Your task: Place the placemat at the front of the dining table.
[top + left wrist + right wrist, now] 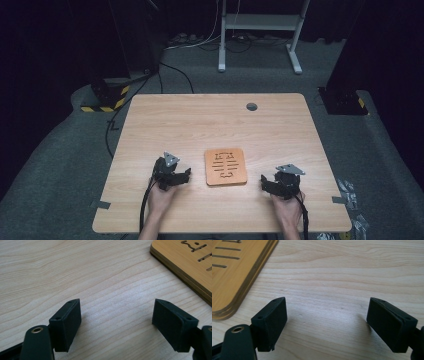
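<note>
Flanking a slotted wooden board, both grippers gape over bare table.

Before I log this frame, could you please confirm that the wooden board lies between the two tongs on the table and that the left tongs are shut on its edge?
Not quite. The wooden board does lie between them on the table, but the left tongs are open, with bare tabletop between the jaws and the board off to the side, as the left gripper view shows. The right tongs are open too.
</note>
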A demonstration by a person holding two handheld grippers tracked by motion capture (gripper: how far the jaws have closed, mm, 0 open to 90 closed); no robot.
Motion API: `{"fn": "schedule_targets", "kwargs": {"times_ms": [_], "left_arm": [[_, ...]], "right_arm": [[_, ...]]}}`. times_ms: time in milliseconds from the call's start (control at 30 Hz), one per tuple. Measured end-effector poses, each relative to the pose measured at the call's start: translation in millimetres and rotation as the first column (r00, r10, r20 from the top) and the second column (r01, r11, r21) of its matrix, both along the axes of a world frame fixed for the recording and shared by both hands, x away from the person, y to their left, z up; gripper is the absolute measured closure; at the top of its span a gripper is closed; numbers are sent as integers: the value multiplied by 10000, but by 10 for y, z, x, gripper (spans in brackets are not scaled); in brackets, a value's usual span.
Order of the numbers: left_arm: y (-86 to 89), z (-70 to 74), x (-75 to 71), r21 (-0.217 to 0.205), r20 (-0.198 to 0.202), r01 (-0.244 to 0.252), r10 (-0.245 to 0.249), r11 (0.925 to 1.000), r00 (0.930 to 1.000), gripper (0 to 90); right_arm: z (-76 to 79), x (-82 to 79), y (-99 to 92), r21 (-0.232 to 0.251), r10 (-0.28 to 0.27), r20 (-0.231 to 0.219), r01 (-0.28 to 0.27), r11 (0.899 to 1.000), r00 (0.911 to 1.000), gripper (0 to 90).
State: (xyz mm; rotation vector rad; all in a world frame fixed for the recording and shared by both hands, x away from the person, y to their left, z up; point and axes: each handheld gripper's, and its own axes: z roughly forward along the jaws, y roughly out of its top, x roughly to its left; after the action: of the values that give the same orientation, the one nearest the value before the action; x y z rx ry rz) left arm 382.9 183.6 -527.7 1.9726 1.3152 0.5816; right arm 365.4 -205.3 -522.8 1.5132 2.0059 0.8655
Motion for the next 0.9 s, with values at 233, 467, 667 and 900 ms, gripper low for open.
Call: {"fn": "schedule_targets", "kwargs": {"times_ms": [233, 467, 667, 900], "left_arm": [[0, 0, 0, 2, 0, 4, -4, 10000, 10000, 232], [0, 0, 0, 4, 0, 5, -5, 10000, 10000, 232], [0, 0, 0, 4, 0, 5, -5, 10000, 10000, 232], [0, 0, 0, 0, 1, 2, -2, 10000, 10000, 232]], "right_arm": [[24, 4, 98, 181, 319, -85, -318, 9993, 9995, 192], [40, 31, 207, 264, 506, 123, -509, 9984, 9986, 205], [52, 49, 267, 312, 633, 65, -635, 9975, 9980, 208], [48, 62, 339, 396, 710, 5, -709, 9967, 9975, 213]]}}
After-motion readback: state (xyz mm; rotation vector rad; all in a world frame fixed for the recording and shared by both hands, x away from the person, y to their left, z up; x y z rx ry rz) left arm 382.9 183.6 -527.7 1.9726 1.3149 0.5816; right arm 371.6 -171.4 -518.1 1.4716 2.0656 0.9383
